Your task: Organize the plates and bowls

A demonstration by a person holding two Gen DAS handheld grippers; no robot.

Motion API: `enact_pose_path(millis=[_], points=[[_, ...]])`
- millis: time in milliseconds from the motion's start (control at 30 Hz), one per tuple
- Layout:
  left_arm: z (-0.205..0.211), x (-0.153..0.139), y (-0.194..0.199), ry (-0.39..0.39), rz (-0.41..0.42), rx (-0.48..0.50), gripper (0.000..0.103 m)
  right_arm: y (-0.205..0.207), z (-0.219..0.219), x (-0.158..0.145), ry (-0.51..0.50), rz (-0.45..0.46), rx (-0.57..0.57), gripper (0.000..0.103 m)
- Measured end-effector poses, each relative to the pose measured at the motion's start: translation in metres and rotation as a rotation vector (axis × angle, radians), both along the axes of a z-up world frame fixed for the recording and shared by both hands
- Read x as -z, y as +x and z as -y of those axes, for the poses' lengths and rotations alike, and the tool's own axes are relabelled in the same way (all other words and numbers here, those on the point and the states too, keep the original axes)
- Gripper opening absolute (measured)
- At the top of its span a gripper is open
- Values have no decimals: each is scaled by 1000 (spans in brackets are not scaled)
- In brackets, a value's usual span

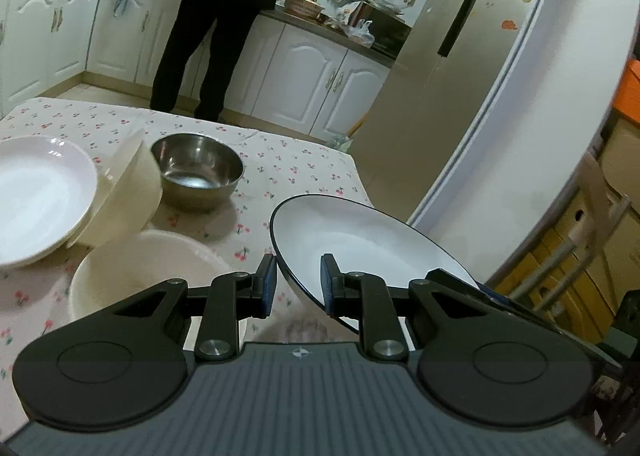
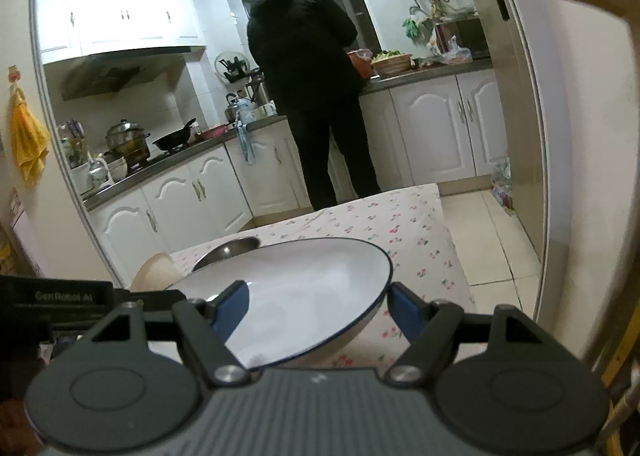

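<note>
A white deep plate with a dark rim [image 1: 360,244] hangs tilted above the table's right edge. My left gripper [image 1: 298,276] is shut on its near rim, one pad under the wall and one inside. In the right wrist view the same plate [image 2: 304,296] fills the foreground. My right gripper [image 2: 318,292] straddles its right side. The left finger [image 2: 230,312] lies over the plate's inside and the right finger [image 2: 404,312] sits just outside the rim, with no pad clearly pressing. On the table are a white plate [image 1: 36,195], a tipped cream bowl [image 1: 128,195] leaning on it, a second cream bowl [image 1: 148,276] and a steel bowl [image 1: 198,171].
The table [image 1: 304,167] wears a cherry-print cloth and ends just right of the held plate. A person in dark clothes [image 1: 208,35] stands at the counter beyond it, back turned. A tall fridge [image 1: 460,55] stands to the right, a wooden chair [image 1: 592,215] nearer.
</note>
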State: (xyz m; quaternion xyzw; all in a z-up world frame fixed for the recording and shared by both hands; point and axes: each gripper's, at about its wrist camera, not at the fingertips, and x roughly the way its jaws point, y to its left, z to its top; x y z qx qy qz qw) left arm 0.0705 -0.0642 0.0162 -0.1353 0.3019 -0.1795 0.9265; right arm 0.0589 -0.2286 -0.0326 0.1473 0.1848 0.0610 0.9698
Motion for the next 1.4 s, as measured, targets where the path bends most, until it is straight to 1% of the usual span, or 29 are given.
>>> enact_pose_path(millis=[200, 467, 667, 833, 967, 1167, 1267, 1333, 1400], points=[[1, -1, -28, 3, 16, 4, 21, -33, -11, 2, -21, 9, -9, 77], [2, 10, -50, 23, -8, 23, 22, -62, -17, 5, -40, -6, -3, 77], [3, 24, -55, 36, -43, 17, 22, -65, -20, 15, -35, -47, -1, 77], [0, 37, -55, 48, -78, 4, 22, -66, -26, 24, -59, -68, -9, 77], [-1, 42, -53, 57, -87, -2, 22, -66, -32, 28, -80, -84, -18, 77], [-6, 41, -58, 36, -79, -10, 22, -65, -35, 32, -93, -111, -26, 77], [-10, 41, -63, 18, -76, -16, 22, -66, -35, 32, -89, -127, -33, 80], [-16, 39, -65, 4, -72, -19, 23, -67, -35, 31, -79, -132, -43, 87], [-21, 37, -68, 11, -60, -39, 24, -69, -36, 28, -88, -134, -36, 93]])
